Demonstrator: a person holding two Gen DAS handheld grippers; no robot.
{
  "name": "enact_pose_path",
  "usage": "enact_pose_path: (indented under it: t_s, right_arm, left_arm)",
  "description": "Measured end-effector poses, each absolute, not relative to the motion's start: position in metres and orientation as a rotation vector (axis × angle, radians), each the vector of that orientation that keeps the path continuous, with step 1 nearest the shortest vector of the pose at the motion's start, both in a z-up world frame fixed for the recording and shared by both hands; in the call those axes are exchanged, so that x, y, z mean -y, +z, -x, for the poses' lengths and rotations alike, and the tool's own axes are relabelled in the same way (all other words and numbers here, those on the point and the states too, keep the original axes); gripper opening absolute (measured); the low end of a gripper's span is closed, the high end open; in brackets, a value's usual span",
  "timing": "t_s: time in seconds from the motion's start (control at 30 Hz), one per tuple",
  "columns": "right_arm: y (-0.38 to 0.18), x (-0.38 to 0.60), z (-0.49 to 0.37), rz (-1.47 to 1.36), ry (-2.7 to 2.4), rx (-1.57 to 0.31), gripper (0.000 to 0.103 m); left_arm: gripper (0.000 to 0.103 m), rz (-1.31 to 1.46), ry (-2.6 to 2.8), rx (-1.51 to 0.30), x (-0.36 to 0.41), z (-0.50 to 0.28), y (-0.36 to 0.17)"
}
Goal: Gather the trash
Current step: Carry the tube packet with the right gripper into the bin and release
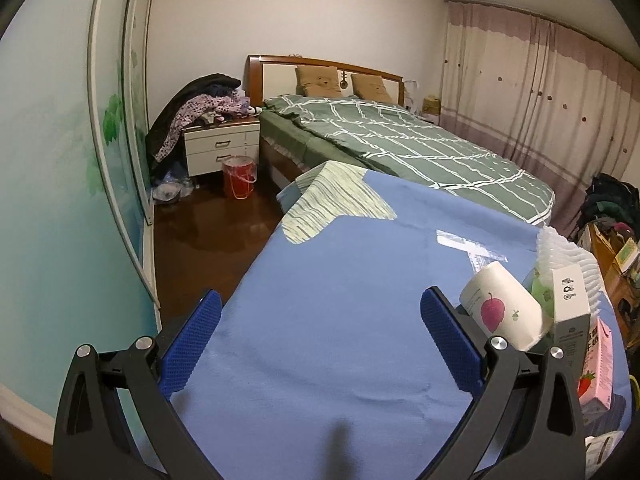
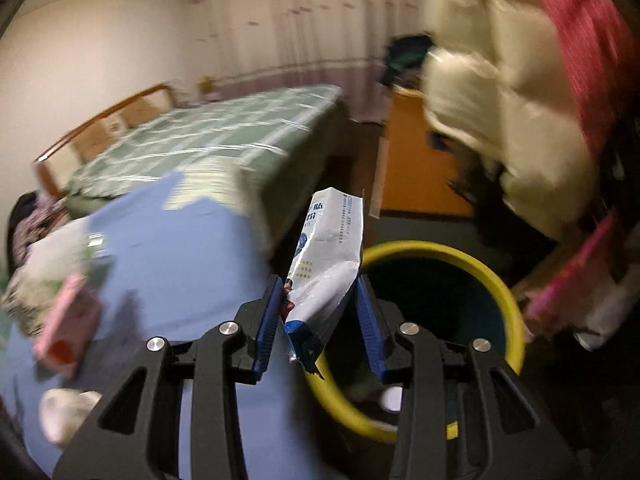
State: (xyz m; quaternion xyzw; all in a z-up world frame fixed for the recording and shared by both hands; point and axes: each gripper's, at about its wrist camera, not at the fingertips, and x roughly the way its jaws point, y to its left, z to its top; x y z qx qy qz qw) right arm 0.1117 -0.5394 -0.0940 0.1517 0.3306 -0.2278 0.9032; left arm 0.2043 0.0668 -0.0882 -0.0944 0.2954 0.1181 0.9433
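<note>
The right gripper jaws clamp one white packet beside one yellow bin; left gripper jaws gape, empty, above the desk.

I'm working in a home bedroom: a bed with green checked bedding, a clothes-heaped nightstand, long pink curtains, and a blue-covered table in front

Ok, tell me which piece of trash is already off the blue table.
The white-and-blue packet, pinched in the right tool above the yellow bin; the paper cup and pink carton remain tabled.
</note>
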Motion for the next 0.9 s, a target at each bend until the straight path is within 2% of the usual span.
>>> enact_pose_path:
  t_s: [0.17,0.23,0.63,0.9]
  right_arm:
    - [-0.114,0.566,-0.112,-0.354,-0.559,-0.724,0.039]
    - [-0.116,0.569,-0.113,-0.355,-0.576,-0.722,0.057]
    - [-0.105,0.498,-0.159,-0.277,-0.482,-0.602,0.062]
    - [-0.099,0.499,-0.157,-0.278,-0.495,-0.567,0.063]
  left_arm:
    - [0.098,0.179,0.238,-0.612,-0.065,-0.206,-0.092]
    - [0.098,0.175,0.236,-0.612,-0.065,-0.206,-0.092]
    - [0.098,0.125,0.224,-0.589,-0.053,-0.198,-0.091]
    - [0.098,0.014,0.040,-0.590,0.002,-0.180,-0.078]
